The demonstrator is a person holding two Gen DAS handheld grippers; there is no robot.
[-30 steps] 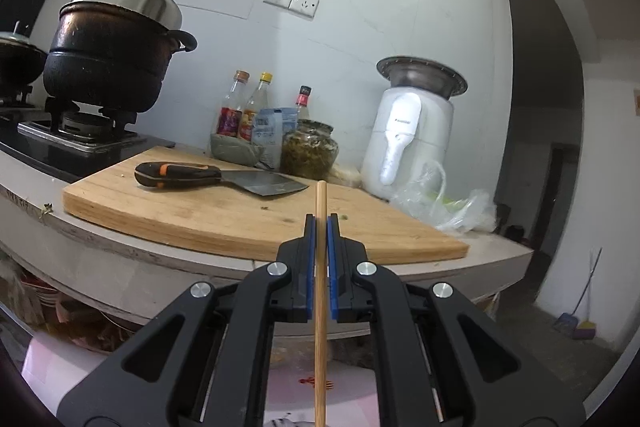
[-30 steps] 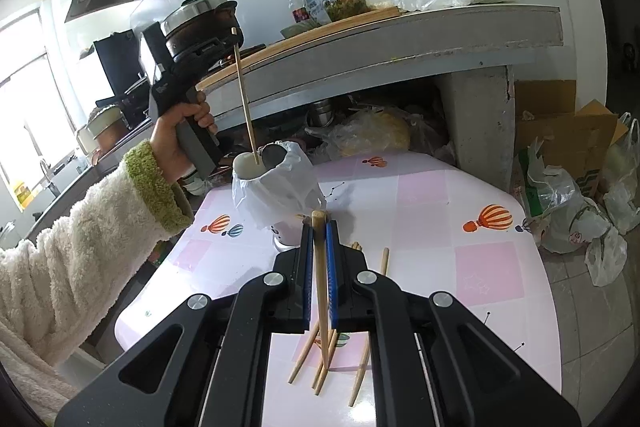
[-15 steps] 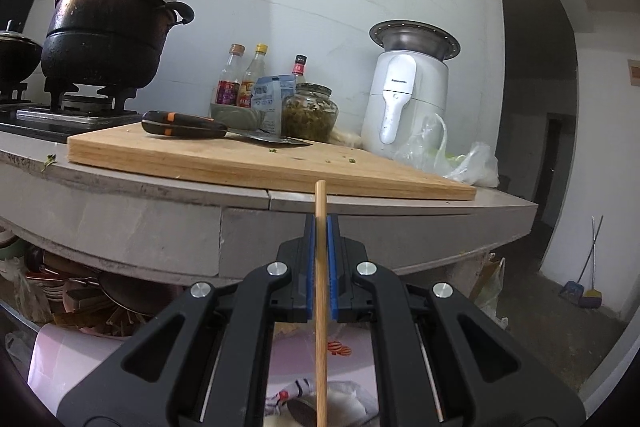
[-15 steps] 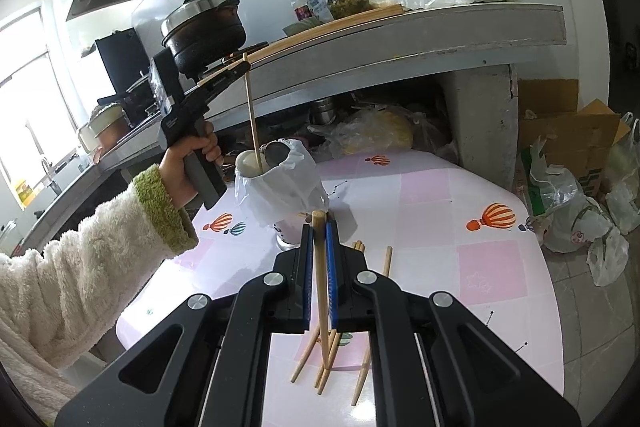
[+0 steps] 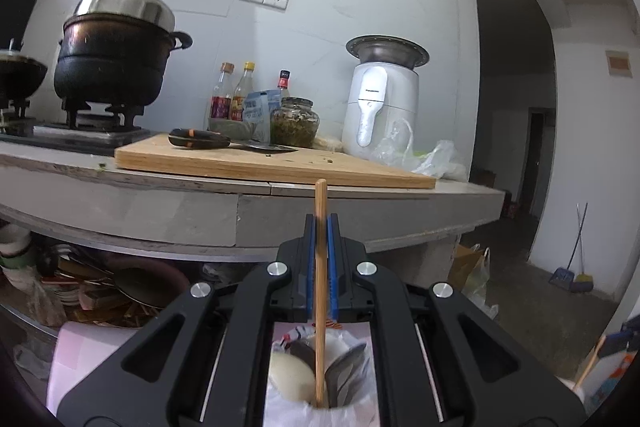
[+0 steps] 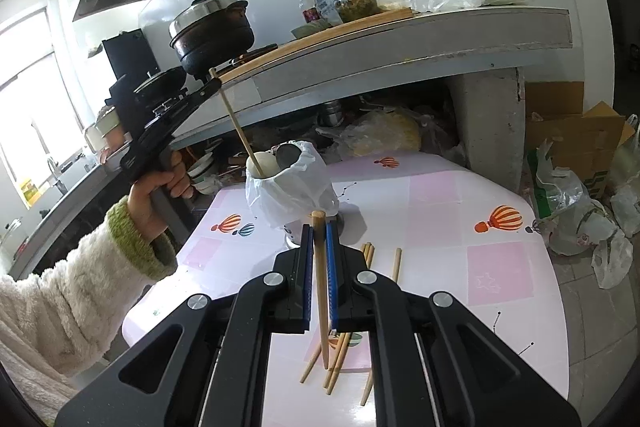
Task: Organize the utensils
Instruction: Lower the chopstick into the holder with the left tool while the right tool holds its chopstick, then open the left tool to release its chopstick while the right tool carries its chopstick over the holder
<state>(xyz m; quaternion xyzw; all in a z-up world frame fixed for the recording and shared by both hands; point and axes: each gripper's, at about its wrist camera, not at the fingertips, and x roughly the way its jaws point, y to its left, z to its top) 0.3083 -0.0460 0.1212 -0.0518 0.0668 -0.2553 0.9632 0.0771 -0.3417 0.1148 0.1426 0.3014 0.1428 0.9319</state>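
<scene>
The task is judged to be partly done, with most of the sorting still ahead. A slim wooden chopstick (image 5: 320, 291) is clamped between the blue-padded jaws of the left gripper (image 5: 320, 267), and its lower tip is seen already inside the mouth of the utensil cup lined with a white plastic bag (image 6: 292, 187), next to a white rounded spoon bowl (image 5: 290, 373) and a dark metal utensil head (image 5: 346, 375); it is not yet released. From the right wrist view the same stick is shown slanting down into the cup from the left gripper, which is held by a hand (image 6: 160, 187) in a fluffy cream sleeve. A second wooden chopstick (image 6: 321, 287) is gripped upright in the closed jaws of the right gripper (image 6: 319, 267), held above the pink-and-white checked tabletop with balloon prints (image 6: 440, 211) and not yet carried to the cup. Several loose wooden chopsticks (image 6: 340, 355) are left lying on the tabletop just below that gripper, near the cup's base. What remains, by this reading, is the release of the first stick, the delivery of the second, and the collection of the loose ones.
</scene>
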